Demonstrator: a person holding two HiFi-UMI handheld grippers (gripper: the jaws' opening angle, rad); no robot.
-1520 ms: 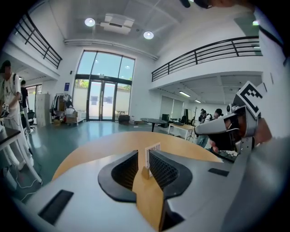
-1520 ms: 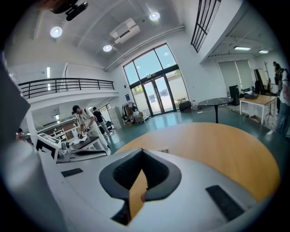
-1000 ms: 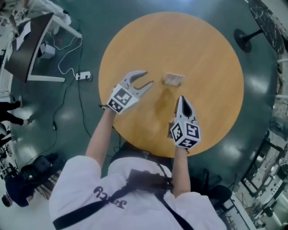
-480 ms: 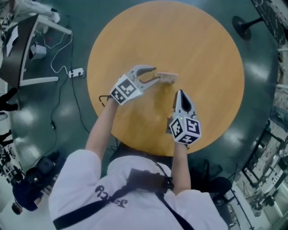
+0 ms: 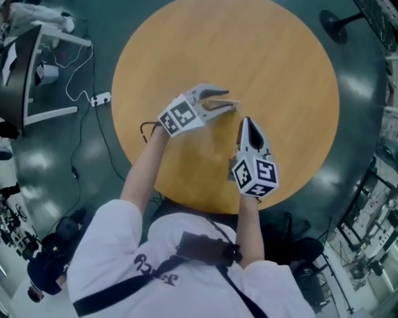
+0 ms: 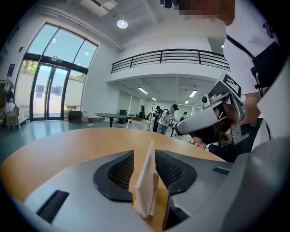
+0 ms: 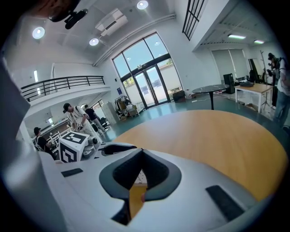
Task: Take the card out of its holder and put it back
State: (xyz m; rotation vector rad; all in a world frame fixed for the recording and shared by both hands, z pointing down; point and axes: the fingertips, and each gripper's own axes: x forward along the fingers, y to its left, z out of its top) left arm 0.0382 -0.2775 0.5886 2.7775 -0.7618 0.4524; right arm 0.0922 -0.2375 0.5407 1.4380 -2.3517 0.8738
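A pale card stands upright in a small wooden holder on the round wooden table. My left gripper is open and straddles the card, one pad on each side, with thin gaps showing. In the head view the left gripper reaches from the left over the card and holder near the table's middle. My right gripper is shut with nothing in it, its tip pointing at the card from just in front. In the right gripper view its jaws meet, and the card shows small beyond them.
The person stands at the table's near edge. On the floor to the left lie a power strip with cables and a dark desk. A black stand base sits at the upper right. People work at tables far off in the hall.
My left gripper has moved right and forward until its open jaws straddle the card. The right gripper has edged slightly toward the card, still shut.
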